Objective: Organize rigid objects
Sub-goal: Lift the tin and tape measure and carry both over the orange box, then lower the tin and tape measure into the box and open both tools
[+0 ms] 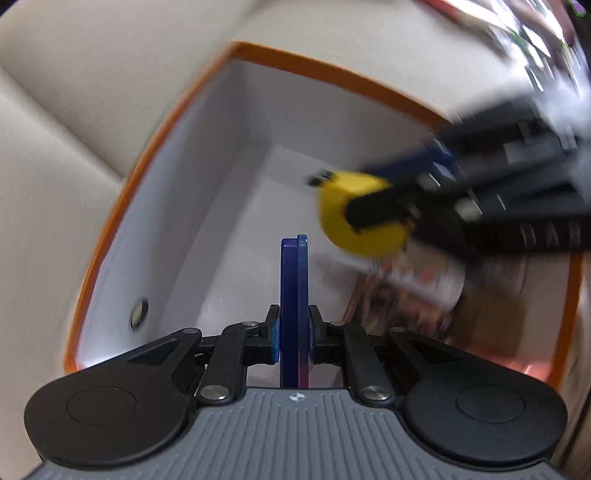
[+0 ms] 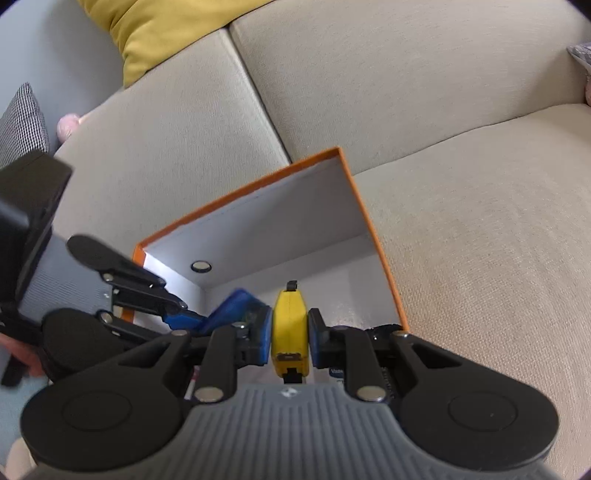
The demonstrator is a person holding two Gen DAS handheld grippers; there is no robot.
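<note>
Left wrist view: left hand-held gripper (image 1: 293, 338) clamped on a thin blue flat case (image 1: 294, 295), held edge-on between the blue pads and pointing down into an orange-rimmed box (image 1: 155, 155) with white inner walls. A round metal disc (image 1: 139, 309) set in the box's left wall. Low on the right side of the box floor, blurred printed packaging (image 1: 410, 291), too smeared to identify. Entering from the right, motion-blurred, the right hand-held gripper (image 1: 373, 210) gripping a yellow tape measure (image 1: 360, 218) over the box interior.

Right wrist view: much sharper. Right hand-held gripper (image 2: 289, 336) closed narrowly on the yellow tape measure (image 2: 289, 325), its black tab sticking out at the far end, poised just inside the box (image 2: 373, 236) near the right wall. Left hand-held gripper (image 2: 207, 317) reaching in from the left with the blue case (image 2: 234, 304) tilted above the box floor, just beside the tape measure. Same metal disc (image 2: 201, 266) visible on the far wall.

Seen only here: box resting on a beige sofa (image 2: 461, 221), a mustard-yellow cushion (image 2: 162, 33) at the top, a houndstooth cushion (image 2: 22, 122) at the left edge, and part of a person's hand (image 2: 26, 358) behind the left tool. Seen only from the left: the packaging already lying in the box.
</note>
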